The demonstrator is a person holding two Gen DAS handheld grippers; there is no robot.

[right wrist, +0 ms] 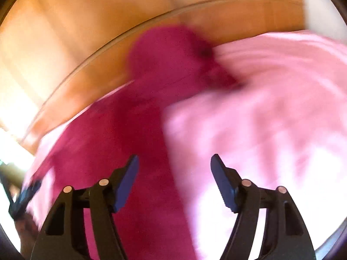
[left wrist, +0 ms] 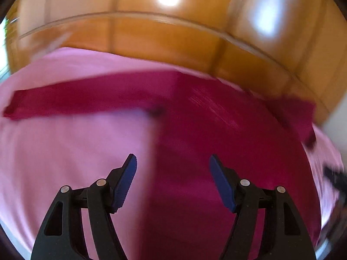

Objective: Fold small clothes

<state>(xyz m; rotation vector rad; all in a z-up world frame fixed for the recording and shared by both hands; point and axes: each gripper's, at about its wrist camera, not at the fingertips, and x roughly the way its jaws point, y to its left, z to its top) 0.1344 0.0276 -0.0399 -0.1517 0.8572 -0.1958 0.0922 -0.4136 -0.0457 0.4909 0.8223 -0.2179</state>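
A dark magenta small garment (left wrist: pixel 216 134) lies spread on a pink sheet (left wrist: pixel 71 151), with one sleeve stretched out to the left and another at the right. My left gripper (left wrist: pixel 173 162) is open and empty above the garment's left edge. In the right wrist view the same garment (right wrist: pixel 134 134) lies at the left, with its sleeve bunched up near the bed's far edge. My right gripper (right wrist: pixel 174 162) is open and empty above the line where garment and pink sheet (right wrist: pixel 271 119) meet. Both views are blurred by motion.
A glossy wooden headboard (left wrist: pixel 173 36) curves behind the bed and also shows in the right wrist view (right wrist: pixel 86 43). The other gripper shows as a dark blur at the right edge of the left wrist view (left wrist: pixel 336 179) and at the left edge of the right wrist view (right wrist: pixel 23 195).
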